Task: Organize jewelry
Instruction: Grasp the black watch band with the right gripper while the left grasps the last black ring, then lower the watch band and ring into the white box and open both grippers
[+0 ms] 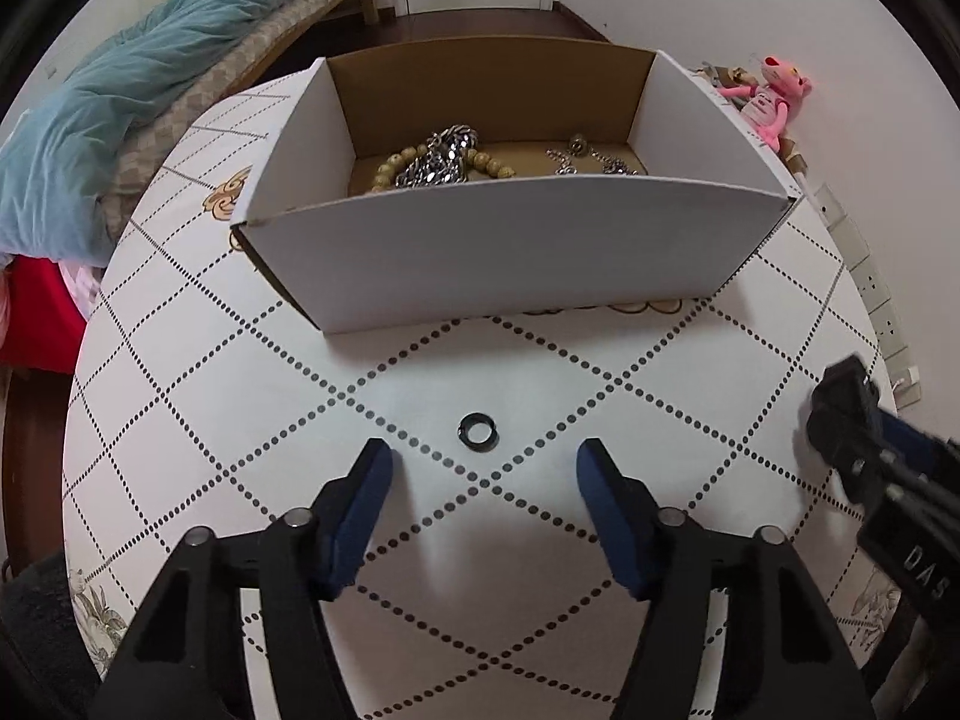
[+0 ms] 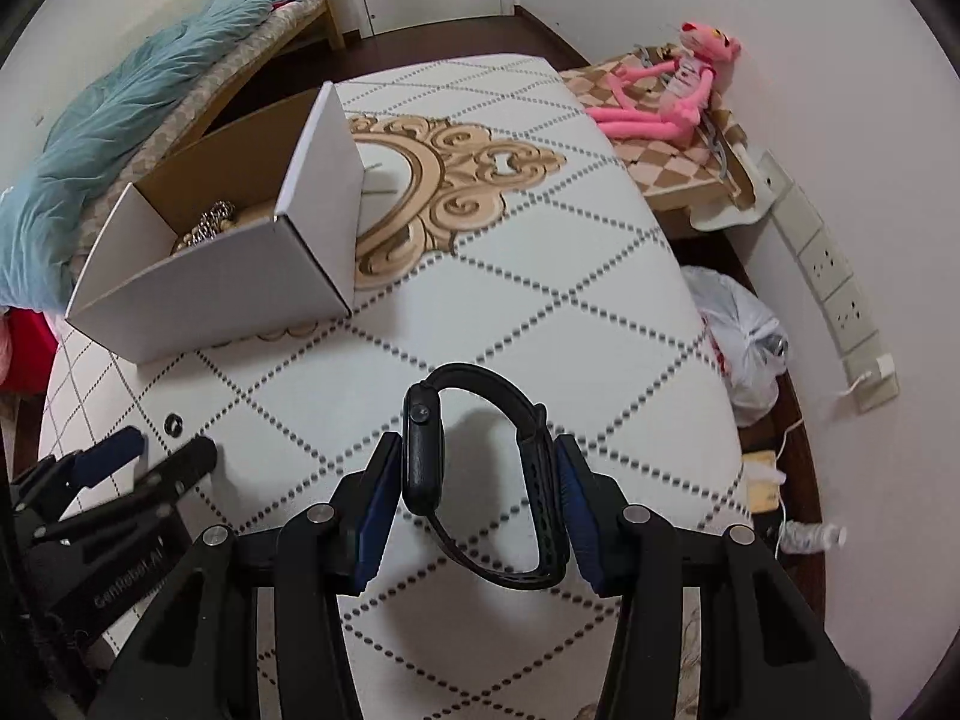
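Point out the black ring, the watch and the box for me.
ring (image 1: pixel 477 431), left wrist view, on its band, lower edge.
watch (image 2: pixel 422 456), right wrist view, on its case.
box (image 1: pixel 510 252), left wrist view, on its white front wall.

My left-wrist camera sits low over the table, looking forward along my fingers at the white box, near and square-on at twelve o'clock. My right-wrist camera rides off to the right, also low, so the same box falls at ten o'clock, seen corner-on. Both views share the box, the patterned tabletop, the black ring and the pink plush toy near the wall.
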Action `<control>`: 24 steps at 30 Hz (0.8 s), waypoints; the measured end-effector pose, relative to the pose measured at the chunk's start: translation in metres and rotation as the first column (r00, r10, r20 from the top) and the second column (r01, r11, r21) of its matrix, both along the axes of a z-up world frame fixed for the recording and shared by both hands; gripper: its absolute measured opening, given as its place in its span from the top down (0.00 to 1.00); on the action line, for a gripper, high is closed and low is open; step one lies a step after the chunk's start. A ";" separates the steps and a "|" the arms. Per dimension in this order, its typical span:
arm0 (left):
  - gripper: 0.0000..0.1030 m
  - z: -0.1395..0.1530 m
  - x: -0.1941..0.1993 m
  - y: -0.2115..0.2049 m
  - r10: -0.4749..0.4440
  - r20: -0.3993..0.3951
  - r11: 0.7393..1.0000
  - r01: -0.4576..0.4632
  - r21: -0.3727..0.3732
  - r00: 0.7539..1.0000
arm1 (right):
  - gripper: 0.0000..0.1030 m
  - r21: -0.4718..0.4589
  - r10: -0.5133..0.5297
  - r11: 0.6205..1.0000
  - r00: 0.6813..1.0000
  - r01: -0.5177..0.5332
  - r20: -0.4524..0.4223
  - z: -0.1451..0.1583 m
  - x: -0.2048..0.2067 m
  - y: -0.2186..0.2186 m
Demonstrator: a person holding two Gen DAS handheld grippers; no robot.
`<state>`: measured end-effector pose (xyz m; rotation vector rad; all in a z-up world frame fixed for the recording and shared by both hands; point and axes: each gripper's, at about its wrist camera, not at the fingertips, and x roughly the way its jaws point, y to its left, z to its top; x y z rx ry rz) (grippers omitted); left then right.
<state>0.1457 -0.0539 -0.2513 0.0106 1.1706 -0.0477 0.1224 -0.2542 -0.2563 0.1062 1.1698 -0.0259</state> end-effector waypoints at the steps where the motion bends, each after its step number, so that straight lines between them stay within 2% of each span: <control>1: 0.51 0.001 0.001 0.000 -0.002 0.008 1.000 0.002 -0.001 1.000 | 0.49 0.001 -0.002 1.000 1.000 0.002 -0.005 -0.002 -0.001 0.000; 3: 0.65 0.002 0.002 0.001 -0.007 0.019 1.000 0.007 -0.001 1.000 | 0.49 0.000 -0.003 1.000 1.000 0.003 -0.013 -0.005 -0.003 0.001; 6: 0.79 0.003 0.004 0.001 -0.012 0.025 1.000 0.012 -0.004 1.000 | 0.49 0.001 -0.002 1.000 1.000 0.002 -0.018 -0.007 -0.003 0.002; 9: 0.88 0.003 0.004 0.004 -0.008 0.030 1.000 0.008 -0.020 1.000 | 0.49 0.000 0.002 1.000 1.000 -0.002 -0.014 -0.006 -0.004 0.004; 11: 0.90 0.004 0.003 0.005 -0.009 0.032 1.000 0.010 -0.027 0.999 | 0.49 0.000 0.003 1.000 1.000 -0.003 -0.011 -0.005 -0.004 0.005; 24: 0.90 0.012 -0.003 0.012 0.003 0.047 0.998 0.001 -0.066 0.999 | 0.49 0.010 0.000 1.000 1.000 0.000 0.016 0.006 -0.005 0.008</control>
